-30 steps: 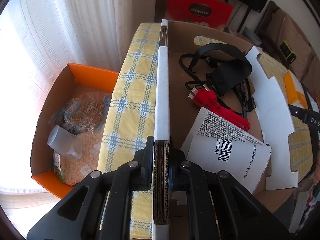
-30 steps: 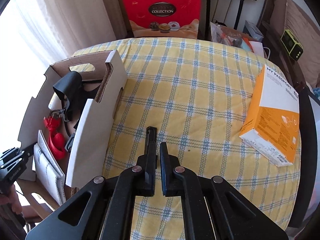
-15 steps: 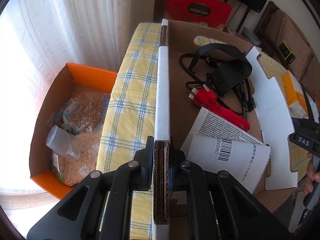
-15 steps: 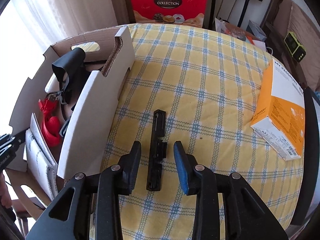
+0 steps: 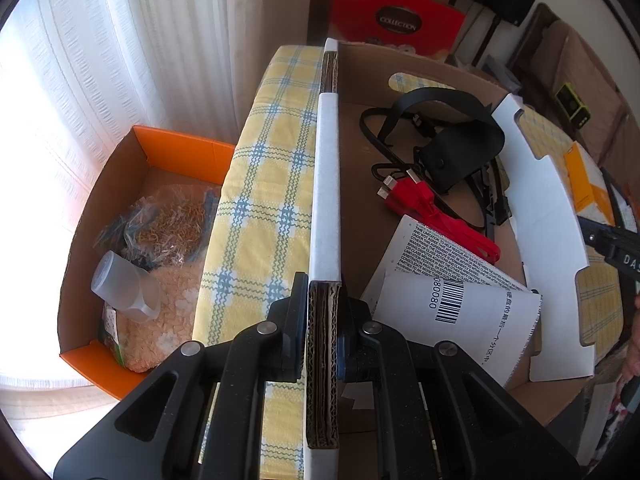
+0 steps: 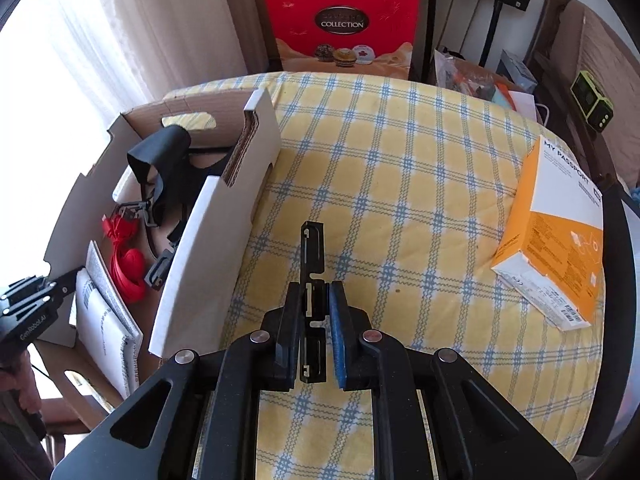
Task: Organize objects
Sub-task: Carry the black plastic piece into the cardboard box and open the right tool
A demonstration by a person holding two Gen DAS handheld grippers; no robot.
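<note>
My left gripper (image 5: pixel 323 316) is shut on the near wall of the open cardboard box (image 5: pixel 327 200), which stands at the table's left side. Inside lie a black pouch with straps (image 5: pixel 460 152), a red cable (image 5: pixel 440 216) and a white printed paper (image 5: pixel 448 304). My right gripper (image 6: pixel 314 336) is shut on a flat black bracket (image 6: pixel 313 256), held just above the yellow checked tablecloth (image 6: pixel 400 200), right of the box (image 6: pixel 216 248). The left gripper also shows in the right wrist view (image 6: pixel 36 300).
An orange and white "My Passport" box (image 6: pixel 560 232) lies at the table's right edge. An orange box with bagged items (image 5: pixel 132 248) sits on the floor left of the table. A red "Collection" box (image 6: pixel 344 28) stands behind the table.
My right gripper opened around the black bracket half a second ago and has now shut on it. The left gripper kept hold of the box wall.
</note>
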